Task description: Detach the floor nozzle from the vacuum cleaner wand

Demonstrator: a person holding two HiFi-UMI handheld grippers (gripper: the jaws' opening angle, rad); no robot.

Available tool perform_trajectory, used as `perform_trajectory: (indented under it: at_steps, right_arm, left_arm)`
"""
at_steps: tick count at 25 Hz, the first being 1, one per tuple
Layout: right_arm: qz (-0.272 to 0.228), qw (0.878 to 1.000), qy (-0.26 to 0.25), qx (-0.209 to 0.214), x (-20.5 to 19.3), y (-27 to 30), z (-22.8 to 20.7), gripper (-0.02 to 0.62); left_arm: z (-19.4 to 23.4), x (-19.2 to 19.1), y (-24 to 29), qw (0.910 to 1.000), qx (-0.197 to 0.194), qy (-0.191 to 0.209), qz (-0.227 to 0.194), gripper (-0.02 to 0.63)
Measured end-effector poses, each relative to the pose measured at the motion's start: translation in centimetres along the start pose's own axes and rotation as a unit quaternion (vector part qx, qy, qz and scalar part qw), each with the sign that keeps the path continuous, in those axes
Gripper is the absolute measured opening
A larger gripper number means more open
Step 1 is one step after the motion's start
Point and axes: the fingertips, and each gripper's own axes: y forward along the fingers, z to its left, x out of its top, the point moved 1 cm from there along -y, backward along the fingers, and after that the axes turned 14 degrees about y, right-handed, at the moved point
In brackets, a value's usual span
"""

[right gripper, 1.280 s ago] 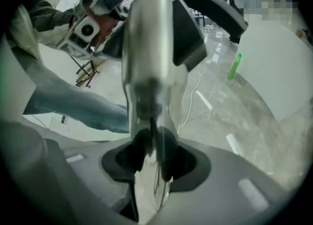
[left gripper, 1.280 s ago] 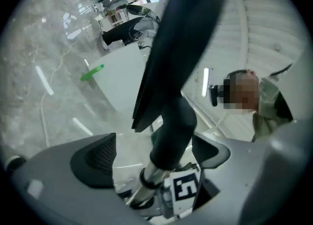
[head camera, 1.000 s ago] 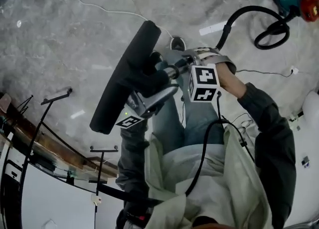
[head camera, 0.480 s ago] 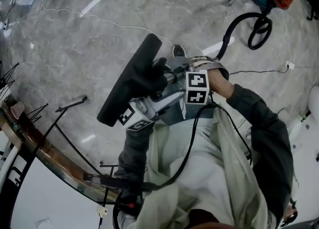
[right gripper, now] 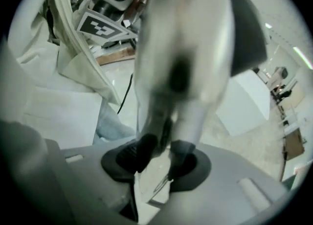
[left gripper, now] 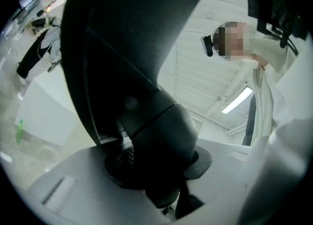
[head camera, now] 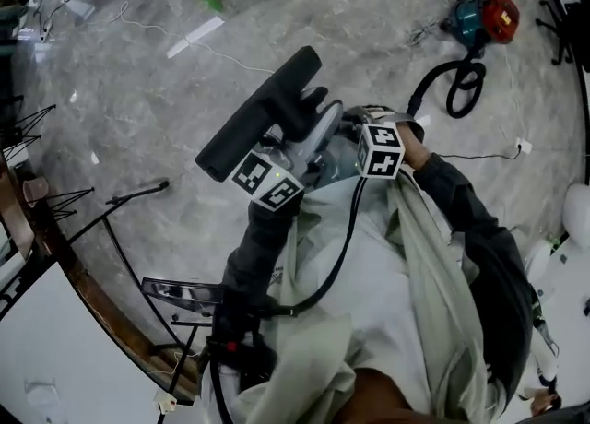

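Grey marble floor (head camera: 138, 90) bears a teal vacuum body (head camera: 479, 15), black hose (head camera: 452, 90) and thin stands (head camera: 129, 196), while above it the left gripper (left gripper: 156, 165) jaws are closing on the floor nozzle (head camera: 263, 113) neck and the right gripper (right gripper: 156, 158) clamps the wand (right gripper: 181, 48).

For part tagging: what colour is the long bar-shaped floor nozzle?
Black; the long bar-shaped floor nozzle shows best in the head view.

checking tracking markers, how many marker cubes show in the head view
2: the left cube sits just below the black floor nozzle; the right cube is to its right, by the person's dark sleeve. None seems hidden.
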Motion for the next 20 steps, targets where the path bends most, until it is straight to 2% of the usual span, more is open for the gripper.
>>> perform_trajectory:
  at_steps: [2, 3, 5, 7, 8, 9, 11, 12, 14, 16, 18, 20]
  right_arm:
    - [-0.098, 0.994, 0.024, -0.041, 1.9, -1.2, -0.9, 0.138]
    - [-0.152, 0.986, 0.039, -0.061, 2.8, -1.9, -1.4, 0.134]
    - [-0.265, 0.957, 0.080, -0.081, 4.3, -3.6, -2.2, 0.130]
    - [-0.363, 0.921, 0.108, -0.092, 5.3, -5.8, -3.0, 0.130]
    - [-0.383, 0.911, 0.112, -0.106, 5.4, -6.7, -3.6, 0.130]
    - [-0.384, 0.908, 0.110, -0.124, 5.3, -7.3, -4.2, 0.129]
    - [-0.362, 0.917, 0.090, -0.143, 4.6, -8.0, -5.0, 0.044]
    - [-0.347, 0.924, 0.082, -0.136, 4.1, -8.1, -5.2, 0.041]
    - [-0.311, 0.944, 0.077, -0.080, 2.6, -8.2, -5.2, 0.040]
    - [-0.269, 0.960, 0.082, 0.015, 0.4, -8.9, -4.5, 0.040]
    - [-0.238, 0.960, 0.094, 0.114, -2.1, -10.6, -3.6, 0.040]
    - [-0.224, 0.950, 0.104, 0.190, -4.6, -12.7, -3.6, 0.041]
  left_arm:
    - [-1.7, 1.8, 0.7, 0.9989, -0.022, 0.042, -0.005, 0.138]
    - [-3.0, 2.5, 1.1, 0.9974, -0.039, 0.060, -0.006, 0.138]
    - [-5.3, 3.7, 1.6, 0.9941, -0.067, 0.085, -0.009, 0.140]
    - [-6.6, 4.8, 2.3, 0.9922, -0.083, 0.092, -0.018, 0.141]
    - [-6.6, 5.3, 2.7, 0.9922, -0.085, 0.088, -0.023, 0.143]
    - [-6.4, 5.6, 3.1, 0.9927, -0.085, 0.080, -0.029, 0.144]
    - [-5.9, 5.9, 4.1, 0.9937, -0.086, 0.062, -0.038, 0.149]
    - [-5.8, 5.8, 4.8, 0.9939, -0.089, 0.052, -0.037, 0.152]
    - [-5.4, 5.2, 6.3, 0.9945, -0.098, 0.025, -0.027, 0.160]
    - [-5.1, 4.3, 7.9, 0.9942, -0.104, -0.004, -0.027, 0.160]
    - [-5.3, 3.9, 9.8, 0.9928, -0.100, -0.023, -0.061, 0.161]
    - [-6.3, 3.6, 12.4, 0.9891, -0.094, -0.039, -0.106, 0.163]
